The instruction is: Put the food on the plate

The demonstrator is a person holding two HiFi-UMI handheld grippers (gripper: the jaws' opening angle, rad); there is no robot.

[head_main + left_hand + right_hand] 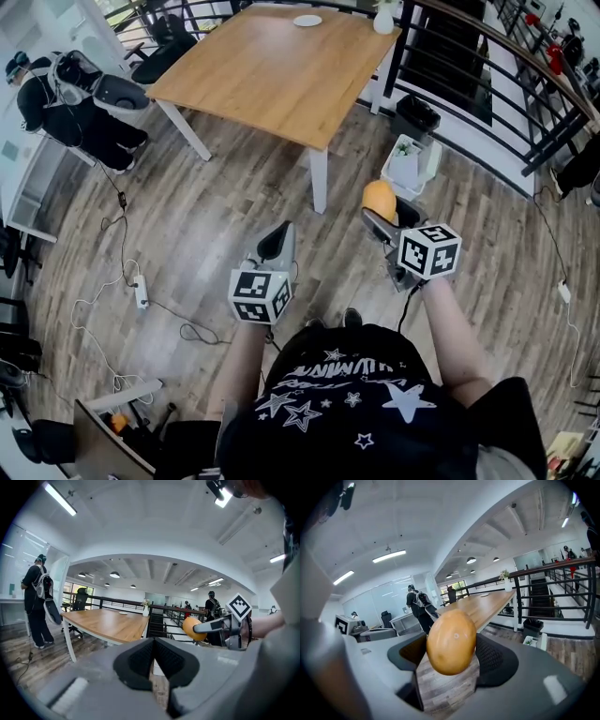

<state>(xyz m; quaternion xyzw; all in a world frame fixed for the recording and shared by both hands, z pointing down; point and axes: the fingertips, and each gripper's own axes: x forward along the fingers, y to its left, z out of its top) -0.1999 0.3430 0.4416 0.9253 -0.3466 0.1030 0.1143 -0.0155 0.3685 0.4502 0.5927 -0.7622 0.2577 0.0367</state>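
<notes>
My right gripper [382,208] is shut on a round orange-brown potato [379,199], held up over the wooden floor in front of me. The right gripper view shows the potato [451,641] pressed between both dark pads. My left gripper [277,243] hangs beside it, shut with nothing between its jaws; its pads [165,658] meet in the left gripper view, where the potato [193,627] and the right gripper [213,625] appear at the right. A white plate [307,21] lies at the far side of the wooden table [272,70].
A white vase [383,19] stands on the table's far right corner. Black railing [487,84] runs along the right, with a white bin [410,161] at its foot. A person [66,103] stands far left. Cables and a power strip [141,291] lie on the floor.
</notes>
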